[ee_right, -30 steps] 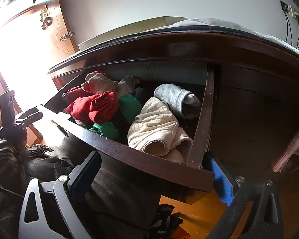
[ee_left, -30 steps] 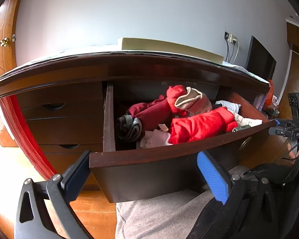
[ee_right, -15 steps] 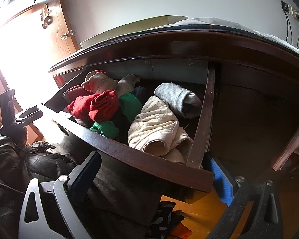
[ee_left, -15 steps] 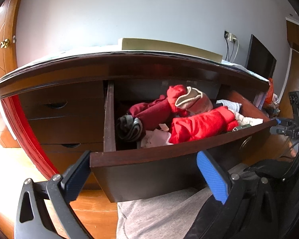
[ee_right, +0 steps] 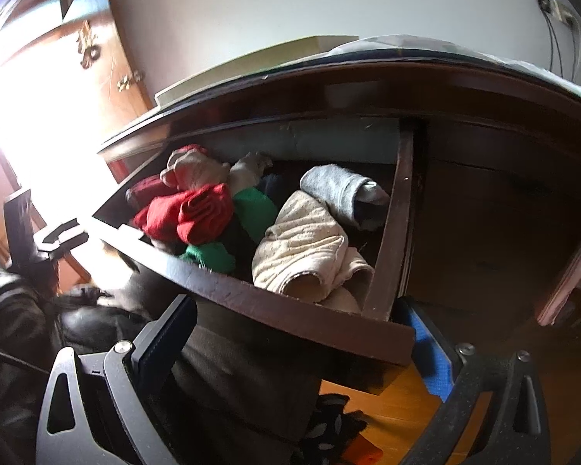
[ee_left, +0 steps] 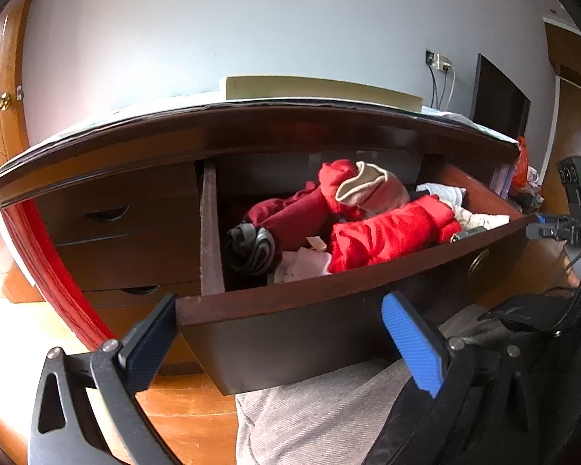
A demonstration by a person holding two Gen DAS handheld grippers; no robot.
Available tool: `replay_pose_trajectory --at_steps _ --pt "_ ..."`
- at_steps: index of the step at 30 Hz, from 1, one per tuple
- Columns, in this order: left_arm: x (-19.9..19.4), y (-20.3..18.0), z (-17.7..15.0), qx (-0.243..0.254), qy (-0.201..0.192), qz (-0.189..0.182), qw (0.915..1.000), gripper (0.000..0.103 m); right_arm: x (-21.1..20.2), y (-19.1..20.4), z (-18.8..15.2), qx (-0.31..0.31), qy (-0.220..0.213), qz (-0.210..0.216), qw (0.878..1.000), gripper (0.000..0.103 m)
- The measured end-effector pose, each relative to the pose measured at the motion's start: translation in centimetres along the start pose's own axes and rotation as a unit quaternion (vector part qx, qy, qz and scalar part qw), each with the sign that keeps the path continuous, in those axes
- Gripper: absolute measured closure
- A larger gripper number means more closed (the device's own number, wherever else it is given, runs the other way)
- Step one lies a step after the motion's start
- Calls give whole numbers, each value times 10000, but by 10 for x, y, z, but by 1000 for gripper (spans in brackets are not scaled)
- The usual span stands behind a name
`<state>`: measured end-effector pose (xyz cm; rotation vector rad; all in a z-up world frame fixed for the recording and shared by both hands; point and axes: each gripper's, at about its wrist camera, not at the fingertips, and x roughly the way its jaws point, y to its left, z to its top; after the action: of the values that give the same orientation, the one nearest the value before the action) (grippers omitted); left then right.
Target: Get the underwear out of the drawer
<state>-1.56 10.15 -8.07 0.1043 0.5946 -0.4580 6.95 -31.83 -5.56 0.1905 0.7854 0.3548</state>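
Both left tongs (ee_left: 279,343) and right tongs (ee_right: 298,343) were spread wide and empty at lower frame, blocked by the drawer (ee_left: 329,294) front edge; underwear (ee_right: 306,248) sat mid-frame inside, open above.
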Motion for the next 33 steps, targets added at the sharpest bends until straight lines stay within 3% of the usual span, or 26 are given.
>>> replay_pose_trajectory --at_steps 6,12,17,21,33 --pt "-3 3 6 213 13 -45 9998 8 0 5 1 -222 128 -34 9997 2" --pt "-12 1 12 405 -135 27 9991 8 -2 3 2 -171 111 6 9998 2" --pt "-8 0 23 267 -200 20 9994 7 -18 6 17 -252 -293 -2 9993 4" --pt "-7 3 29 330 -275 66 9991 7 -19 14 26 -463 -330 -94 9983 4" --pt "6 9 30 172 66 303 9994 7 -11 2 18 -249 -222 -134 9994 4"
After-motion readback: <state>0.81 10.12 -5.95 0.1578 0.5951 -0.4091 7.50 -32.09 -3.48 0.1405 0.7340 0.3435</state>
